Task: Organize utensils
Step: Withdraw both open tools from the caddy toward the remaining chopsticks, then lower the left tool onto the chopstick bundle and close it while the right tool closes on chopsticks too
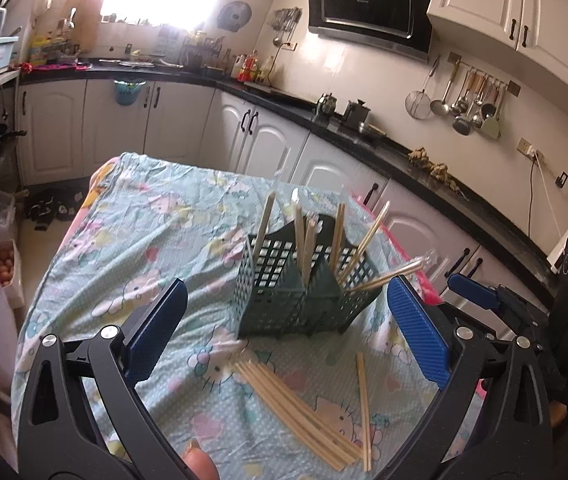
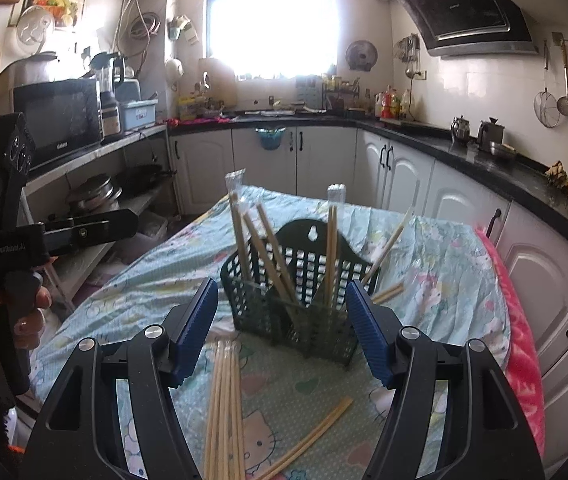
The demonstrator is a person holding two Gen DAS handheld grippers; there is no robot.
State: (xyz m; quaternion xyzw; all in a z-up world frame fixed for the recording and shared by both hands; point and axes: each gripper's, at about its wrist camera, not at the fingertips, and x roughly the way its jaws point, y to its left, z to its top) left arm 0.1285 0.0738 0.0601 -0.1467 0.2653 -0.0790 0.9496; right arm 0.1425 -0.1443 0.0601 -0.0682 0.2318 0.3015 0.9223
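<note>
A dark green slotted utensil basket (image 1: 296,292) stands on the table with several wooden chopsticks upright or leaning in it; it also shows in the right wrist view (image 2: 304,300). A bundle of loose chopsticks (image 1: 296,412) lies on the cloth in front of the basket, with one single chopstick (image 1: 364,404) beside it. In the right wrist view the bundle (image 2: 224,408) lies below the left finger and a pair (image 2: 312,436) lies at an angle. My left gripper (image 1: 288,328) is open and empty above the loose chopsticks. My right gripper (image 2: 282,328) is open and empty, just before the basket.
The table carries a light blue cartoon-print cloth (image 1: 132,248) with a pink towel (image 2: 524,360) at its right edge. White cabinets and a black counter (image 1: 364,136) run behind. Shelves with a microwave (image 2: 60,120) stand left. The other gripper's handle (image 2: 8,220) shows at far left.
</note>
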